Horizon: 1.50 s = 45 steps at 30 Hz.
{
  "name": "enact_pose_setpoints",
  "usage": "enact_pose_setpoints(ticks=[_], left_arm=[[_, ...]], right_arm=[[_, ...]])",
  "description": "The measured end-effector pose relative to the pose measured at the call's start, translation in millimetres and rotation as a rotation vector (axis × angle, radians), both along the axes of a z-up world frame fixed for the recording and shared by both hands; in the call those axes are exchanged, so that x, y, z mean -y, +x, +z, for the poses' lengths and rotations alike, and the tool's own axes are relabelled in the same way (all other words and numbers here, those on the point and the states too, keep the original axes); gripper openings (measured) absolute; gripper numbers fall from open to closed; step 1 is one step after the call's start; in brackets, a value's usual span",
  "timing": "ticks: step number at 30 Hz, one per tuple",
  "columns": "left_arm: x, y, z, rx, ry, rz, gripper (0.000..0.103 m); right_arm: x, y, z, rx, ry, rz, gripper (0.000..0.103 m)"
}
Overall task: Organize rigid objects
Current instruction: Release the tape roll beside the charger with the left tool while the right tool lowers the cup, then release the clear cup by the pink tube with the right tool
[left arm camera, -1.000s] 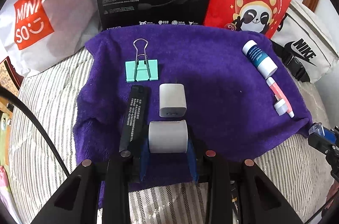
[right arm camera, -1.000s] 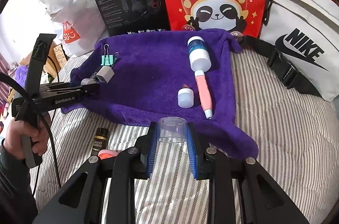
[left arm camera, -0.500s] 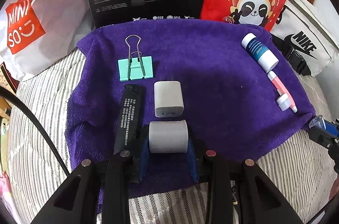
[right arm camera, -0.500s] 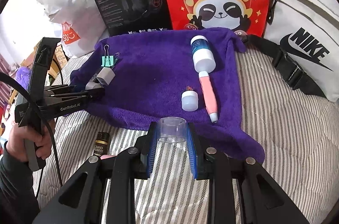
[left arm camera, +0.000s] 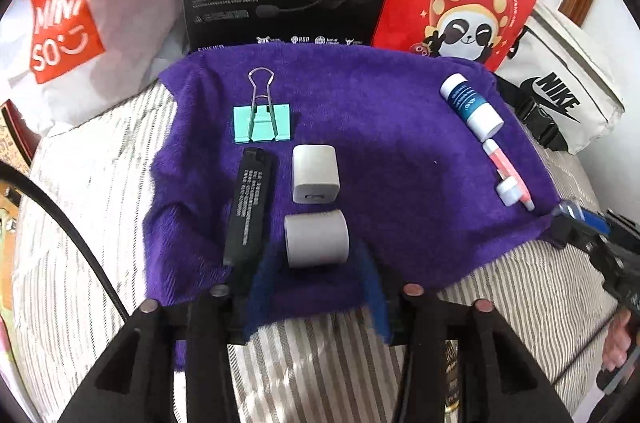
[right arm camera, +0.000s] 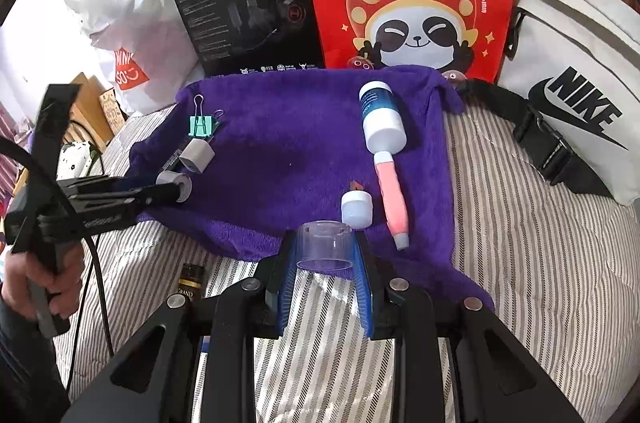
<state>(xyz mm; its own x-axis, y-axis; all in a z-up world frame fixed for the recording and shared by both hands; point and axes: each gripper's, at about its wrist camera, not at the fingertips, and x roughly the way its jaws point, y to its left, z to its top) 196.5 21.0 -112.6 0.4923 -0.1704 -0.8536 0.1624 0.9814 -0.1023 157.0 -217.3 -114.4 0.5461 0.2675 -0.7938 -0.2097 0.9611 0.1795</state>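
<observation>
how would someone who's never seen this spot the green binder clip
Look at the purple towel spread over the striped bedding. Along its left side lie several small things; the binder clip is farthest back. It alone is mint green, with silver wire handles.

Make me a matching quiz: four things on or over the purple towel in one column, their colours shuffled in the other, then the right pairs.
Things:
1. binder clip
2. pen-shaped tube
3. cup in the right tongs
4. flat stick beside the charger

Colours:
A. clear
B. black
C. mint green
D. pink

Pairs: 1-C, 2-D, 3-A, 4-B
</observation>
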Motion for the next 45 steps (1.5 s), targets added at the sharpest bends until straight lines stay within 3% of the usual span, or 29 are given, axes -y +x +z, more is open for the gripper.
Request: enact_pose_setpoints(ticks=[9, 18, 29, 45], left_arm=[[-4, -35, 17, 0.051, 0.003, -0.018, 0.046], [-12, -64, -3, 0.040, -0.014, -0.003, 0.047], [-22, -75, -25, 0.022, 0.035, 0.010, 0.047], [-19, -81, -27, 0.011, 0.033, -0.014, 0.051]], right_arm=[[-6, 15, -2, 0.012, -0.008, -0.001, 0.027], [-15, 46, -10, 0.026, 0.000, -0.011, 0.027], [-19, 92, -34, -0.016, -0.052, -0.027, 0.027], [-28, 107, -49, -0.043, -0.134, 0.005, 0.027]])
